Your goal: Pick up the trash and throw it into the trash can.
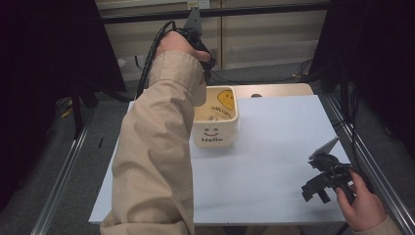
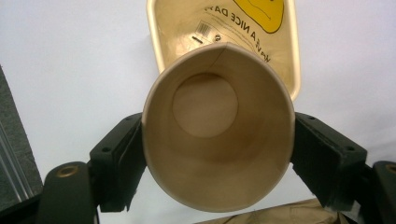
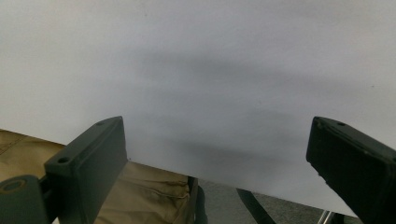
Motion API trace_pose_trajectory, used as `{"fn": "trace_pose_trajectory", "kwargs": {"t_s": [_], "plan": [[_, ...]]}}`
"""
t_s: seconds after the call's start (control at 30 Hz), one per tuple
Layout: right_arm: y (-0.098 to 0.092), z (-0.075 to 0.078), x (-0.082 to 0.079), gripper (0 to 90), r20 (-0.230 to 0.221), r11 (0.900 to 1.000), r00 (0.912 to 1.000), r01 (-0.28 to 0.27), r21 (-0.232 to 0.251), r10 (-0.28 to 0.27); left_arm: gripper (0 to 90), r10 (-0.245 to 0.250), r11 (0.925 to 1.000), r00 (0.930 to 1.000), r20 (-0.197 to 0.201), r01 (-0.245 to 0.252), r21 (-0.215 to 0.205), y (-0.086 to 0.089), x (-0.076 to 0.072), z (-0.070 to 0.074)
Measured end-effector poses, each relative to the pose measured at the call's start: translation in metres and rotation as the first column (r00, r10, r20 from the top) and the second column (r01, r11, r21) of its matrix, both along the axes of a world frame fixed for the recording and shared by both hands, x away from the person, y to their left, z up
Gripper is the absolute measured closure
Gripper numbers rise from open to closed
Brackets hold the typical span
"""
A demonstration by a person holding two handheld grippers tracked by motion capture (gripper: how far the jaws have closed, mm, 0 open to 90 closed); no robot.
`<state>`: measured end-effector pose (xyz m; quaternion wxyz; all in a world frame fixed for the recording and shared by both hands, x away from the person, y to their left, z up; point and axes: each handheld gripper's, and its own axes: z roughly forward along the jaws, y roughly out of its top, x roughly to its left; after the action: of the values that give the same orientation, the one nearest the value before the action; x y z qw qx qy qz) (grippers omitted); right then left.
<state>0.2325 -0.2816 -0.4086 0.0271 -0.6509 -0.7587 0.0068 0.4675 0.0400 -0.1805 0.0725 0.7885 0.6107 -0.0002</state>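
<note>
A brown paper cup (image 2: 217,126) sits squeezed between the jaws of my left gripper (image 2: 217,154), its open mouth facing the camera and its inside empty. Below it stands a cream bin (image 2: 173,28) with a yellow smiley and printed words inside. In the high view the same bin (image 1: 216,132) reads "Hello" on its front, and my left gripper (image 1: 198,41) is raised high above it, the cup hidden behind the hand and sleeve. My right gripper (image 1: 320,188) rests low over the table's right front, open, its jaws (image 3: 217,163) wide apart with nothing between them.
The white tabletop (image 1: 284,147) stretches right of the bin. A beige sleeve (image 1: 156,147) crosses the left half of the table. Metal rails (image 1: 63,176) run along both sides, dark curtains hang left and right, and cables lie on the floor behind.
</note>
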Motion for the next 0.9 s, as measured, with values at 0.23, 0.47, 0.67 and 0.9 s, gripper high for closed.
{"fn": "trace_pose_trajectory", "kwargs": {"t_s": [0.23,0.47,0.67,0.9], "plan": [[0.001,-0.001,0.0,4.7,0.002,1.0,1.0,-0.008,-0.002,0.008,22.7,-0.008,1.0,1.0,0.002,0.008,-0.002,-0.006,0.005,-0.019],[0.0,0.0,0.0,4.7,0.004,1.0,1.0,-0.001,0.0,0.001,22.2,-0.017,0.9998,0.9997,-0.016,0.017,0.011,-0.011,0.009,-0.042],[0.001,0.0,0.0,4.7,0.007,1.0,0.9999,-0.016,-0.006,0.016,21.8,-0.017,0.9997,0.9998,-0.007,0.017,0.019,-0.009,0.012,-0.053],[0.002,0.0,0.0,4.8,0.006,1.0,0.9999,-0.015,-0.008,0.015,21.1,-0.012,0.9999,0.9998,-0.013,0.012,0.012,-0.011,0.013,-0.06]]}}
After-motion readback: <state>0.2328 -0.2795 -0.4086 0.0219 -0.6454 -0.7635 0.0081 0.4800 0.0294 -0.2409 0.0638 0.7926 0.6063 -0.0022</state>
